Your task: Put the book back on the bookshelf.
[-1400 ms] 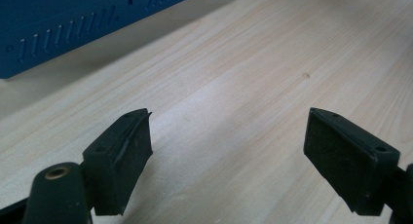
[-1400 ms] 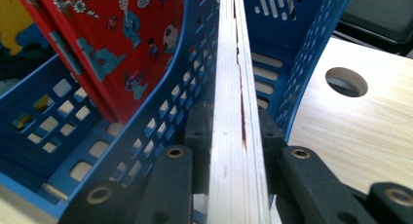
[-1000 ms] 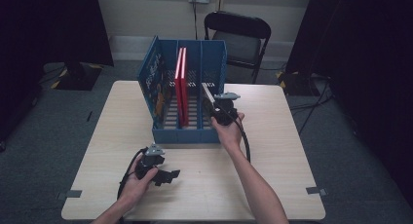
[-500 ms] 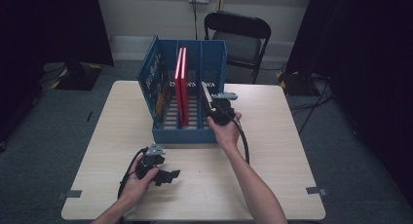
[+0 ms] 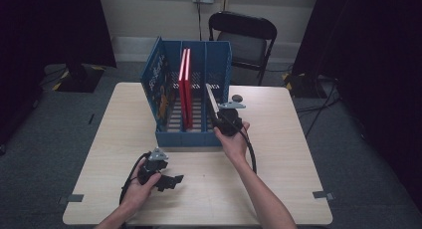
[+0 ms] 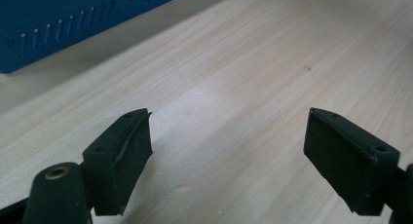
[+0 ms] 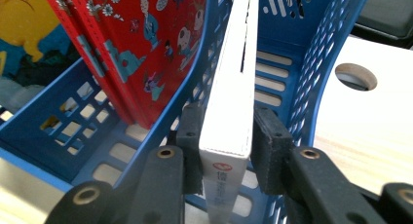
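Dark curtains close in the room around a pale wooden worktop (image 5: 278, 189), with a folding chair (image 5: 242, 37) standing beyond its far edge at twelve o'clock. On the far half of the worktop sits a blue file rack (image 5: 191, 97): a red book (image 5: 185, 87) already stands upright in its middle slot. The right gripper (image 5: 219, 120) holds a white book (image 7: 233, 102) by its spine, its jaws having just been shifting yet set against both covers, the book tilted and partly inside the rightmost slot at about one o'clock from the red one. I'd judge the filing well along; what is left is to slide the white book fully down and let go. The left gripper (image 6: 229, 151) rests low near the seven o'clock corner, jaws wide apart with nothing between them.
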Tool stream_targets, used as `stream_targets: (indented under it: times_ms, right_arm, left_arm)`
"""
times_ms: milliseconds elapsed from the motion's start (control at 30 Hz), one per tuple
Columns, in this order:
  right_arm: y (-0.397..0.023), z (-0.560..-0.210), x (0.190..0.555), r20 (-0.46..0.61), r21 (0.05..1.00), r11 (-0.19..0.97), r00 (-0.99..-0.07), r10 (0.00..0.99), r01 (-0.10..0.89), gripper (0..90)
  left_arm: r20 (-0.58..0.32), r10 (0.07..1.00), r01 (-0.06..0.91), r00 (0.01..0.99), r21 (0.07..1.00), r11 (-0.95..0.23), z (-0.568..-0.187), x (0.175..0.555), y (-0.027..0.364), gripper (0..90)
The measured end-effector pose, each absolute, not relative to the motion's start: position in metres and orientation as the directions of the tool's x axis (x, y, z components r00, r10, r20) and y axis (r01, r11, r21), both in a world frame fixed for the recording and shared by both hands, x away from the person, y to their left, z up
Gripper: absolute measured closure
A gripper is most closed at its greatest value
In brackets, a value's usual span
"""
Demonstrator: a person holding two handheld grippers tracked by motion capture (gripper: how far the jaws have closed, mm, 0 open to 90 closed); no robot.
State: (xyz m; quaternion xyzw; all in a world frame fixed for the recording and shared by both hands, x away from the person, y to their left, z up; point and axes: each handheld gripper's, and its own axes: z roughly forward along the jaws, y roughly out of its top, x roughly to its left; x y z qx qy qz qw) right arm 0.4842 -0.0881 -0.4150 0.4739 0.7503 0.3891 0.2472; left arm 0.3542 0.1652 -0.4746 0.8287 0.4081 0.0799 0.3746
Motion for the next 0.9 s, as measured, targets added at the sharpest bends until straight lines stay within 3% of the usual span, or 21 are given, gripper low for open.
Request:
stream_targets:
  times_ms: [367,900]
  right_arm:
    - [-0.076,-0.412,0.503,0.026,0.823,0.19,-0.369,0.929,0.536,70.3]
    - [-0.052,-0.411,0.525,0.009,0.816,0.19,-0.34,0.94,0.546,67.5]
  left_arm:
    - [-0.176,0.734,0.618,0.656,0.684,-0.388,-0.475,0.355,0.165,17.4]
    - [-0.18,0.727,0.612,0.662,0.689,-0.387,-0.473,0.355,0.165,17.5]
